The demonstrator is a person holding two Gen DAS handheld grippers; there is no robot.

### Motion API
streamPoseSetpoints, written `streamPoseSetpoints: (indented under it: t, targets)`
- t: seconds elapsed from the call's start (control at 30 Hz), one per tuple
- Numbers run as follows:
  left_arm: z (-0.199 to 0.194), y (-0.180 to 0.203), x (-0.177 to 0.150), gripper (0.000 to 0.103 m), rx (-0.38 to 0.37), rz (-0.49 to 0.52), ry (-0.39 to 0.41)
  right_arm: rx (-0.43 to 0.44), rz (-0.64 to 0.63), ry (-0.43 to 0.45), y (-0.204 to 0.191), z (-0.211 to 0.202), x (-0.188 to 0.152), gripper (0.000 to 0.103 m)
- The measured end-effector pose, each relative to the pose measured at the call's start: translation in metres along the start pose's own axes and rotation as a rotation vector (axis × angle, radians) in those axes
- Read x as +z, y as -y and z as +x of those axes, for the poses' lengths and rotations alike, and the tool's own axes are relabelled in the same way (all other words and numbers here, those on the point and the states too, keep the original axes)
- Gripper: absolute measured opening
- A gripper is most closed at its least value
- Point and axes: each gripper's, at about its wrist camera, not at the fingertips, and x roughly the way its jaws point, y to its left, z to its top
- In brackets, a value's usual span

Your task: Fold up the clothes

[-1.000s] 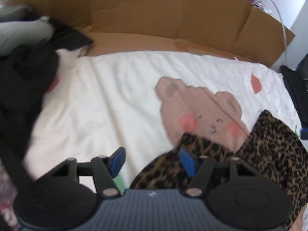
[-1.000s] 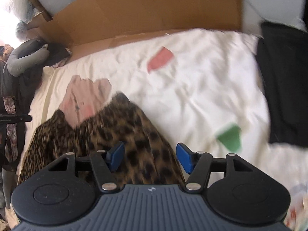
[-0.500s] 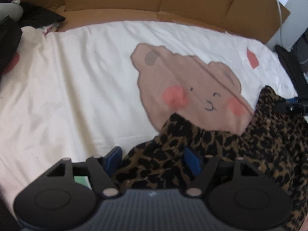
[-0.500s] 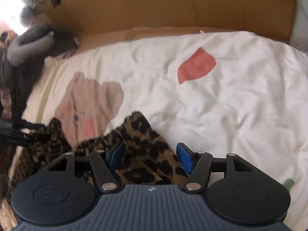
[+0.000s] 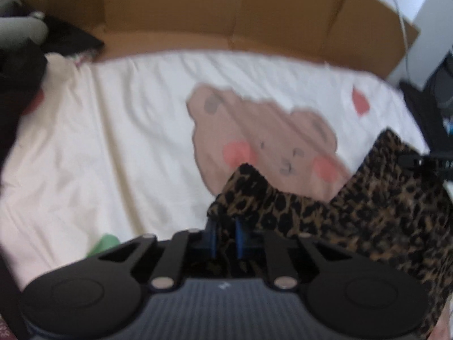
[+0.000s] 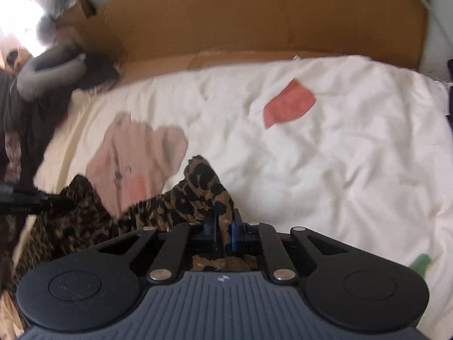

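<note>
A leopard-print garment lies on a white bedsheet with a pink bear print. My left gripper is shut on one corner of the garment, its blue pads pinching the cloth. My right gripper is shut on another corner of the same garment. The cloth hangs in a sag between the two grippers. The left gripper's tip shows at the left edge of the right wrist view, and the right gripper's tip shows at the right edge of the left wrist view.
Brown cardboard stands along the bed's far side. Dark clothes and a grey item are piled at the far left. A black garment lies at the right edge. Red and green patches mark the sheet.
Both grippers were open over the garment's corners and have now closed on the cloth. The gripped corners have lifted slightly off the sheet.
</note>
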Motion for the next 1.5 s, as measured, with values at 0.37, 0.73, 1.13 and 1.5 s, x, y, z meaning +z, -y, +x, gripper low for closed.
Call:
streamPoseSetpoints:
  t: [0.37, 0.73, 1.13, 1.5]
  targets:
    - [-0.015, -0.001, 0.064, 0.012, 0.034, -0.020, 0.179, -0.073, 0.029, 0.139, 0.013, -0.024, 0.049, 0.002]
    - [0.020, -0.013, 0.098, 0.012, 0.066, -0.022, 0.170, -0.152, -0.040, 0.125, 0.023, 0.001, 0.106, 0.001]
    - [0.057, -0.020, 0.083, 0.053, 0.180, -0.083, 0.046, -0.174, 0.055, 0.055, 0.052, 0.023, 0.112, 0.033]
    - [-0.026, 0.015, 0.031, 0.061, 0.060, -0.148, 0.069, -0.119, 0.098, 0.060, 0.055, -0.056, 0.027, 0.051]
